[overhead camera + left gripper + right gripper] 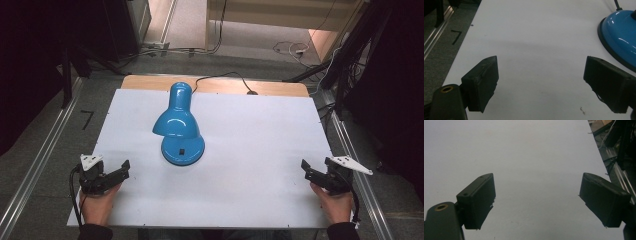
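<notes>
a: start with the high view. what's on the table?

b: a white sheet covers nearly all of it, with a strip of bare wood at the far edge. a glossy blue desk lamp stands left of centre, round base toward the person, shade tipped forward over the base. its black cord runs off the far edge. there is a small black switch on the base.

a: and the hands?

b: the left hand holds the left gripper at the near left corner, jaws spread and holding nothing, aimed toward the lamp and near its base but apart from it. the right hand holds the right gripper at the near right corner, well apart from the lamp; its jaws point inward across the table.

a: left gripper view?

b: the left gripper has both black jaws wide apart over bare white surface, nothing between them. the lamp base sits at the upper right, just beyond the right-hand jaw. the floor and a metal rail show at the left edge.

a: right gripper view?

b: the right gripper jaws are spread just as wide, empty, over plain white table. dark cables and a rail lie past the table's edge at the upper right.
</notes>
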A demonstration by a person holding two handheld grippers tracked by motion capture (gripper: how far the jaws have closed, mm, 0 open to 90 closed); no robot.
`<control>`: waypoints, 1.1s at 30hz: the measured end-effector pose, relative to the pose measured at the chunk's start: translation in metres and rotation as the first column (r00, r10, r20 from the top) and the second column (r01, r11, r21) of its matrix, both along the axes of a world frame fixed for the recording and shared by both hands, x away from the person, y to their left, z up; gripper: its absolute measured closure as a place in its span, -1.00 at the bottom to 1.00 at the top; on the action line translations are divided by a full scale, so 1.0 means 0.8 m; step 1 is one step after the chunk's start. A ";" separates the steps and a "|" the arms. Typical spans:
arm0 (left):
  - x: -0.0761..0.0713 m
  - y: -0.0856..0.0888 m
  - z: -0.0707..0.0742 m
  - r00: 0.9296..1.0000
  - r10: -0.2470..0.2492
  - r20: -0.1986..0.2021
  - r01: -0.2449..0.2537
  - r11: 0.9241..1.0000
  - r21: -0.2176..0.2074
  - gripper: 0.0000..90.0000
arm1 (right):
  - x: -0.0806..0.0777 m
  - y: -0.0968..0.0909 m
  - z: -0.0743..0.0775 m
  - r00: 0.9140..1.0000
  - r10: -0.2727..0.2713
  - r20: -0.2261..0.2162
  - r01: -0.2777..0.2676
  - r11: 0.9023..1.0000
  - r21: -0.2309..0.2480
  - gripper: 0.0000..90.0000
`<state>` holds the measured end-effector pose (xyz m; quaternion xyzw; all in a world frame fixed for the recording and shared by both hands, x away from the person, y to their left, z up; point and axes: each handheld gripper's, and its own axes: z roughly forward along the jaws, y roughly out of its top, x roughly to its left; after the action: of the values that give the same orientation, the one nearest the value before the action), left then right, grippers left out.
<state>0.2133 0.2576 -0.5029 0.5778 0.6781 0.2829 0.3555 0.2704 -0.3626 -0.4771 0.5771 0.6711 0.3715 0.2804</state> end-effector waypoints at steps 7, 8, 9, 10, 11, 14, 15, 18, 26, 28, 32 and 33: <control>0.002 -0.010 0.002 1.000 -0.027 0.011 0.027 1.000 0.005 -0.70 | -0.007 -0.005 0.006 0.999 -0.018 0.031 0.018 1.000 0.025 -0.73; 0.003 -0.012 0.003 0.999 -0.031 0.011 0.030 1.000 0.007 -0.70 | -0.006 -0.005 0.006 0.999 -0.019 0.026 0.018 1.000 0.026 -0.73; 0.003 -0.012 0.003 0.999 -0.031 0.011 0.030 1.000 0.007 -0.70 | -0.006 -0.005 0.006 1.000 -0.020 0.022 0.019 1.000 0.023 -0.73; 0.003 -0.014 0.003 0.999 -0.033 0.014 0.033 0.999 0.002 -0.70 | -0.006 -0.005 0.005 1.000 -0.018 0.019 0.018 1.000 0.021 -0.73; 0.003 -0.015 0.004 0.999 -0.032 0.015 0.032 0.999 0.001 -0.70 | -0.007 -0.005 0.005 1.000 -0.017 0.014 0.016 1.000 0.026 -0.73; 0.004 -0.017 0.005 0.999 -0.034 0.019 0.034 0.999 0.000 -0.70 | -0.007 -0.006 0.003 1.000 -0.017 0.010 0.017 1.000 0.020 -0.73; 0.004 -0.018 0.005 0.999 -0.037 0.018 0.037 0.999 0.000 -0.70 | -0.008 -0.006 0.003 1.000 -0.017 0.009 0.017 1.000 0.020 -0.73; 0.006 -0.024 0.005 0.999 -0.046 0.014 0.046 0.999 0.004 -0.70 | -0.008 -0.007 0.003 1.000 -0.022 0.008 0.021 0.999 0.023 -0.73; 0.011 -0.032 0.006 0.998 -0.063 0.015 0.062 0.998 0.011 -0.70 | -0.010 -0.008 0.004 1.000 -0.017 0.000 0.017 0.999 0.045 -0.73; 0.011 -0.033 0.007 0.998 -0.064 0.018 0.064 0.998 0.007 -0.72 | -0.010 -0.007 0.004 1.000 -0.017 -0.003 0.017 0.999 0.043 -0.73; 0.011 -0.032 0.007 0.998 -0.064 0.027 0.064 0.998 -0.005 -0.75 | -0.010 -0.010 0.005 1.000 -0.020 0.008 0.020 0.999 0.045 -0.73; 0.011 -0.032 0.007 0.998 -0.064 0.026 0.064 0.998 -0.006 -0.75 | -0.010 -0.010 0.004 1.000 -0.024 0.004 0.024 0.998 0.049 -0.73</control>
<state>0.2223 0.2317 -0.4972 0.5943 0.6556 0.2763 0.3750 0.2623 -0.3708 -0.4736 0.5909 0.6541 0.3859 0.2720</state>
